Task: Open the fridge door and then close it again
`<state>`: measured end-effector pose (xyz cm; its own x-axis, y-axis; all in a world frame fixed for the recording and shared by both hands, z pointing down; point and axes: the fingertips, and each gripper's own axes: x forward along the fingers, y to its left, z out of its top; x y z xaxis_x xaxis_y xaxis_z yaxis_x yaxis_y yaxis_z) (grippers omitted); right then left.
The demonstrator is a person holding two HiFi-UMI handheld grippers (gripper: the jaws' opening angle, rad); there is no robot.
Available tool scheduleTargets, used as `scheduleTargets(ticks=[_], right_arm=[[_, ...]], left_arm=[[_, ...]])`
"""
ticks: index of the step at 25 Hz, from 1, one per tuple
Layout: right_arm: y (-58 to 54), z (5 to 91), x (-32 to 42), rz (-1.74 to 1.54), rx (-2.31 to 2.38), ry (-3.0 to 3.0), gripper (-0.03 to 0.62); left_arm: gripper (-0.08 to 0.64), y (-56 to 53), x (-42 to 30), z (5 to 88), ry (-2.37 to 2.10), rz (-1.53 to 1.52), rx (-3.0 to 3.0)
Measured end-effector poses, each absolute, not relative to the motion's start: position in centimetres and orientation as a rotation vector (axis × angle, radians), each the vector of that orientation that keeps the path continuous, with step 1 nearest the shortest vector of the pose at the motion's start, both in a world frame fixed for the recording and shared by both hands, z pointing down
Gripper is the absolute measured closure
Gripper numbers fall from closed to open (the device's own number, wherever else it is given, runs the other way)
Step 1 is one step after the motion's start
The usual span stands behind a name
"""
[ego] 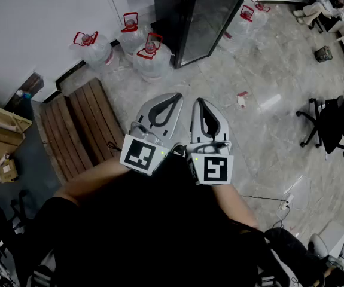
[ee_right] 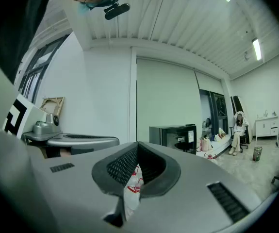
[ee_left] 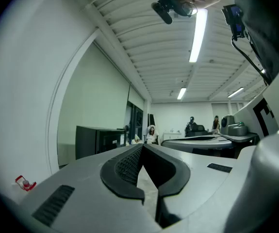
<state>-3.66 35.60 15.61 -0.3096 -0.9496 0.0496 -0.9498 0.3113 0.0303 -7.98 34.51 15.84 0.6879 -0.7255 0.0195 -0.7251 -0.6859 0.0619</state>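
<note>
Head view: fridge stands upright straight ahead, well apart from left gripper and right gripper; the right looks slightly nearer, probably. Left gripper view: jaws clenched, empty. Right gripper view: same, fridge ahead-right.

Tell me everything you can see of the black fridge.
The fridge is a black cabinet with a glass door in a dark frame; the door looks shut. It stands upright on the tiled floor, with water jugs beside its base. The left gripper and right gripper are both shut and well short of it.
</note>
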Motion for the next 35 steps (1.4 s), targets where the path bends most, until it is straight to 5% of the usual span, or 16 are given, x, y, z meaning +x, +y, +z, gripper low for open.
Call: scheduleTargets(ticks=[35], right_arm=[[35.4,15.7,4.8,0.149,1.844,-2.599,0.577]], left_arm=[[0.552,34.7,-1.0,16.1,-1.36,0.048,2.779]])
